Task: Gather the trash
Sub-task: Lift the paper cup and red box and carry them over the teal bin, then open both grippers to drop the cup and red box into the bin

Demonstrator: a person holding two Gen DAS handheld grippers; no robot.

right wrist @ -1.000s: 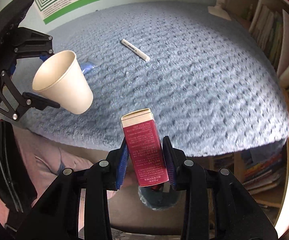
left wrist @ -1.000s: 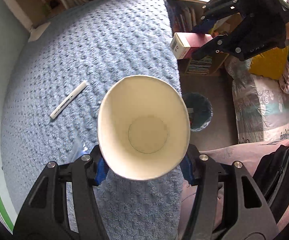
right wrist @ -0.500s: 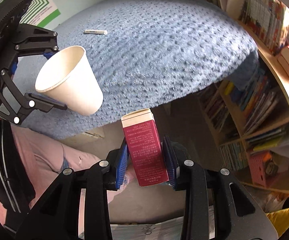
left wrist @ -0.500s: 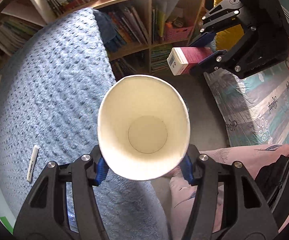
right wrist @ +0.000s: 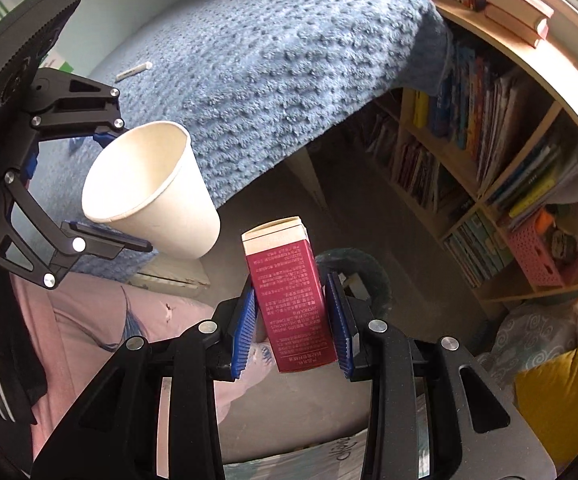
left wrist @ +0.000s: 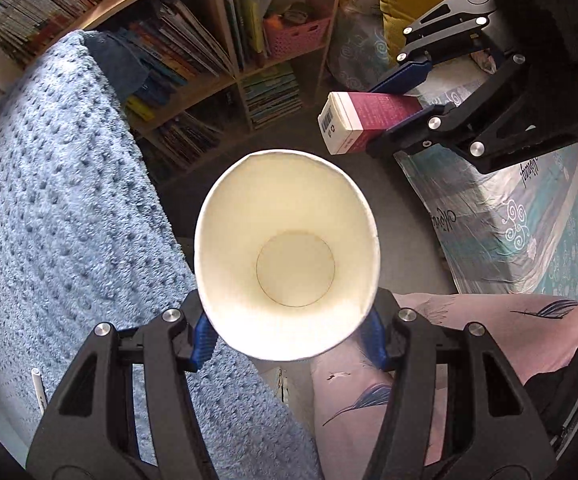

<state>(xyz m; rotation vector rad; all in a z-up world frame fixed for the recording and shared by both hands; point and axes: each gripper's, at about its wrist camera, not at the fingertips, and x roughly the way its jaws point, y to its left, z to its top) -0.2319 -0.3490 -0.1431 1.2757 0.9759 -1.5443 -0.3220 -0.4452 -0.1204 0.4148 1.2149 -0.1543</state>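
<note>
Trash first: a white paper cup (left wrist: 287, 254) and a small maroon-and-white cardboard carton (right wrist: 291, 300), both already picked up and in the air, off the blue fuzzy blanket (right wrist: 273, 80) that covers the bench. The left hand-held gripper (left wrist: 289, 332) has its blue pads clamped on the cup's sides near the base, mouth facing the camera, empty inside. The right hand-held gripper (right wrist: 293, 322) is closed on the carton, pads on its two long faces, flap end pointing away.

So the step looks like the carry-to-bin part. In the right wrist view a dark round waste bin (right wrist: 369, 272) sits on the floor just behind the carton, past the bench's edge and in front of the wooden bookshelf (right wrist: 489, 152). The cup hangs off to the side of it, over the person's pink-trousered knee (right wrist: 101, 320).

Next move, I'd guess: line each piece up over the bin's mouth and let go, carton first since it's nearly there. The cup needs to come across more.

One white marker-like stick (right wrist: 133, 71) lies on the blanket near the far edge, so there's more to collect.
</note>
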